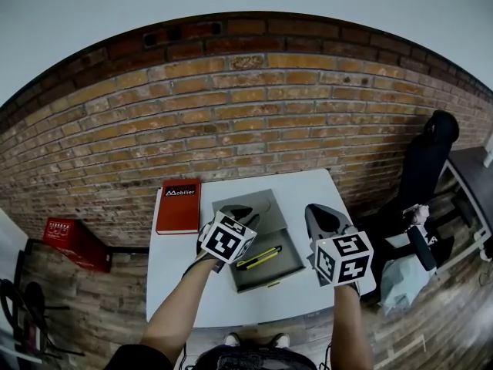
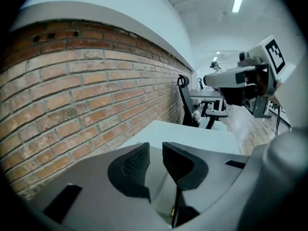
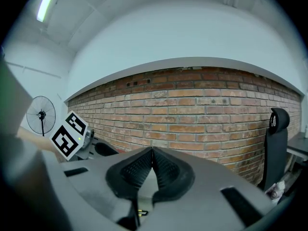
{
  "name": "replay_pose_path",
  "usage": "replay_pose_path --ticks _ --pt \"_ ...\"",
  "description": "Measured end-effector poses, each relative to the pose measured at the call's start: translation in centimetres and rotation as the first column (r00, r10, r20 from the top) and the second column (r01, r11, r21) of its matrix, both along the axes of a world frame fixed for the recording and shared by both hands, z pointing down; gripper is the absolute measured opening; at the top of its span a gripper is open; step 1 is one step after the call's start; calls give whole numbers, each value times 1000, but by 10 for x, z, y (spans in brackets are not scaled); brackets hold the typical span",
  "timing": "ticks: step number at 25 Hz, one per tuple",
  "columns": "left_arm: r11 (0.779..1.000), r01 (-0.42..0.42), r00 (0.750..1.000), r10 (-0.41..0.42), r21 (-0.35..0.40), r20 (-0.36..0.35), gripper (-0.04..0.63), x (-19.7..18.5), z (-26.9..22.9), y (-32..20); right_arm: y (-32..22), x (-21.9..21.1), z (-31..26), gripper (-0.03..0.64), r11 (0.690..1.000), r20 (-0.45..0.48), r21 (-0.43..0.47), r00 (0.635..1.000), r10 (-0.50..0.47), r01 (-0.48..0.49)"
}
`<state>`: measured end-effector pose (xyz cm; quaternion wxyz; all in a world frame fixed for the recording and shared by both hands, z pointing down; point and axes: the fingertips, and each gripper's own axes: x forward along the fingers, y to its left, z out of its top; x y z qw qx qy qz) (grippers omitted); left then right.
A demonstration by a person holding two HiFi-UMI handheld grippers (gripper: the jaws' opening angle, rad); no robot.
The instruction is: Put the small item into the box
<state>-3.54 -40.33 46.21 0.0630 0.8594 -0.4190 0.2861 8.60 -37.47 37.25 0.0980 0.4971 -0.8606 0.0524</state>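
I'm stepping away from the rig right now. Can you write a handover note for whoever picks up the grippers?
Left gripper: jaws slightly apart, empty, held over the left side of the grey box.
Right gripper: jaws shut, empty, held just right of the box.
The yellow-and-black item lies inside the box on the white table.
Done: the item appears to be in the box.
Remaining: probably only drawing both grippers clear.

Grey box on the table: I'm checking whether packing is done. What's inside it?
A yellow-and-black item lies inside the box. The left gripper covers its left side, hiding that part.
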Motion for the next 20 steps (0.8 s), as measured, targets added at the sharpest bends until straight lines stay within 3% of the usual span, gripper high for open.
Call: replay_pose_path --ticks 6,15,20 --pt "991 89 990 -78 97 -116 95 -21 -46 0 0 1 -9 20 1000 12 18 1000 -1 1" --pt "949 219 952 -158 226 -262 61 -53 -99 15 6 3 -21 20 999 30 39 1000 -3 2" --pt "930 282 932 -207 237 -298 48 -73 -100 22 7 5 -26 20 999 37 50 999 2 -3"
